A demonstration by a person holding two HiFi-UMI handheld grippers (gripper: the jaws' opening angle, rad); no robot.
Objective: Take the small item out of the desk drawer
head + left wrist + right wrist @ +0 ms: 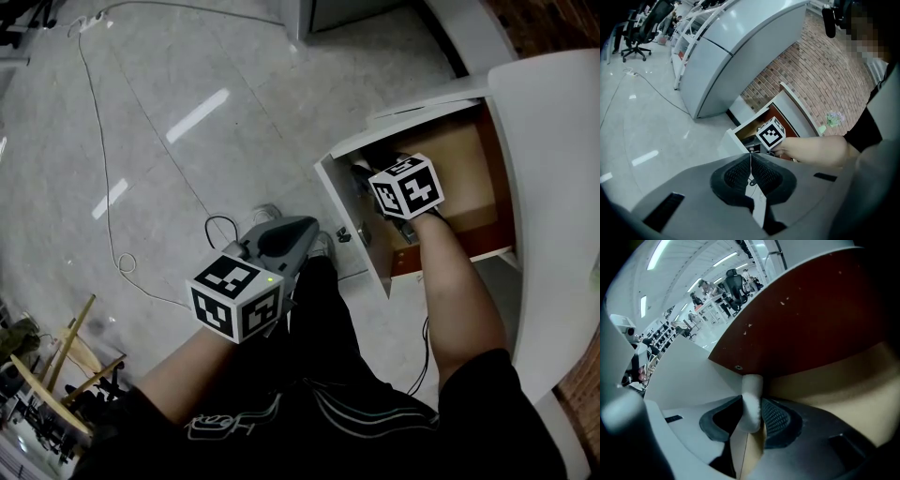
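Note:
The desk drawer (352,217) stands pulled open, with a white front and a tan wooden floor (455,155). My right gripper (368,178) reaches down into it under its marker cube. In the right gripper view the jaws of that gripper (752,400) pinch a small white cylindrical item (752,383) upright between the dark pads, in front of the drawer's reddish-brown wall (811,329). My left gripper (307,231) hangs shut and empty over the floor to the left of the drawer; its pads (740,173) meet in a thin line. From there the right gripper's cube (769,133) shows inside the drawer (745,129).
The white desk top (548,197) runs along the drawer's right side. A thin cable (105,178) loops over the grey floor on the left, and wooden sticks (58,361) lie at the lower left. A curved white counter (740,47) and a brick wall (820,79) stand behind the desk.

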